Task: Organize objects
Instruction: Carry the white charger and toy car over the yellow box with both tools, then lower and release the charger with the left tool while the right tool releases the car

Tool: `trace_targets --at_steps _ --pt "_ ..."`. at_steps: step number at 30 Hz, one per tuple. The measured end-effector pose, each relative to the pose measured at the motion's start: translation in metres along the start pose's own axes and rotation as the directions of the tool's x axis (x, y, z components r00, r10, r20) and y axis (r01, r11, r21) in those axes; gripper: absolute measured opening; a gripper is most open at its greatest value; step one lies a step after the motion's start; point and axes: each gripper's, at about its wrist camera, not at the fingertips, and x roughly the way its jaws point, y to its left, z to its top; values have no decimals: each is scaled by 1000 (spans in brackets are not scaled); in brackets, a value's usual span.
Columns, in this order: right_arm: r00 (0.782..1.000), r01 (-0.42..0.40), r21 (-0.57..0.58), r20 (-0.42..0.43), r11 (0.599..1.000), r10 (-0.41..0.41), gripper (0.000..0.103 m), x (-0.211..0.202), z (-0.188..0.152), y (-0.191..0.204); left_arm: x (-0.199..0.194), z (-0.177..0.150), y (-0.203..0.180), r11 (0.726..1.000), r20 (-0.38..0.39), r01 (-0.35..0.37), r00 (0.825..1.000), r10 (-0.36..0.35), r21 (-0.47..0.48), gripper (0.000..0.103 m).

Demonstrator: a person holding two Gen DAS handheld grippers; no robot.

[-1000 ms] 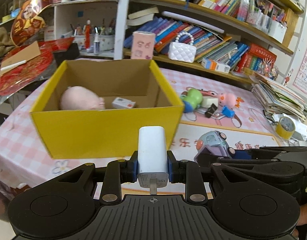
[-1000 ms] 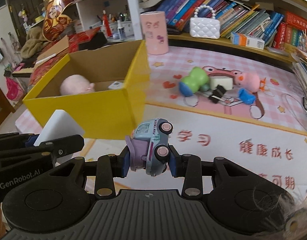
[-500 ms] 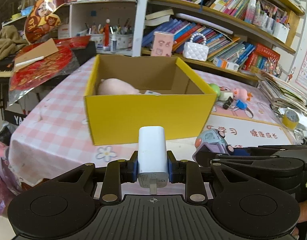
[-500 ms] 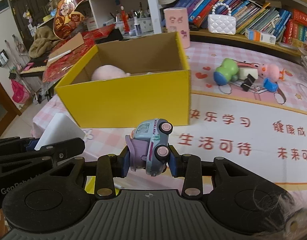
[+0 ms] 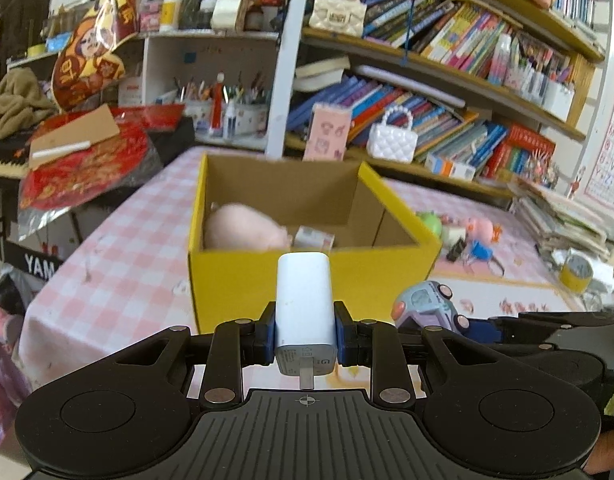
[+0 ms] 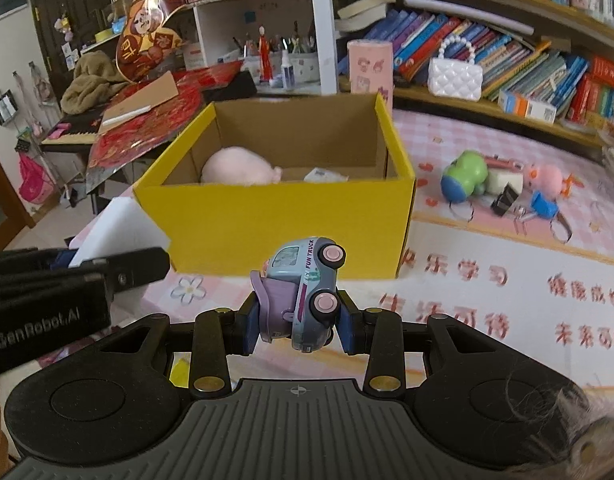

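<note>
My left gripper [image 5: 304, 334] is shut on a white USB charger [image 5: 305, 304], held upright in front of the yellow cardboard box [image 5: 307, 280]. My right gripper [image 6: 299, 322] is shut on a light-blue toy truck [image 6: 305, 292], tipped on its side, also in front of the box [image 6: 283, 224]. The box holds a pink plush pig [image 6: 237, 168] and a small white packet [image 6: 325, 176]. The toy truck also shows at the right of the left wrist view [image 5: 425, 306], and the charger at the left of the right wrist view [image 6: 115, 228].
On the pink checked tablecloth [image 6: 487, 264] right of the box lie a green-blue toy [image 6: 463, 176], a pink pig figure [image 6: 547, 174], binder clips [image 6: 507, 198] and a blue piece [image 6: 545, 204]. A yellow tape roll [image 5: 575, 274] lies far right. Bookshelves [image 5: 447, 120] stand behind.
Both grippers have pulled back and risen from the box, which now looks smaller and farther. The charger and the toy truck stay clamped as before.
</note>
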Motion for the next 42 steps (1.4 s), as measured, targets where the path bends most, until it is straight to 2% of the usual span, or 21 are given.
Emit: trace_targets --at_steps 6,11,19,26,34,37,42 --pt "996 19 -17 86 1000 -18 35 6 34 -14 13 26 -3 1000 70 -12 997 12 -7 25" --pt "992 23 -41 125 999 -18 35 21 62 -24 36 42 -5 1000 79 -28 997 28 -7 25" --pt "997 1 -126 78 992 9 35 64 82 -40 81 53 -7 997 35 -72 997 72 -23 25" --pt "999 -28 -200 14 979 31 35 109 95 -52 119 52 -8 991 -48 -131 990 130 -23 25" --pt "997 -76 -403 -28 912 71 35 138 100 -38 139 46 -11 983 -119 -185 975 186 18 25" --pt "995 -102 -457 -67 884 80 35 148 99 -34 144 45 -10 980 -137 -199 970 200 19 25" --pt "993 -115 -540 -83 834 83 35 153 94 -27 149 45 -8 976 -153 -215 965 215 14 25"
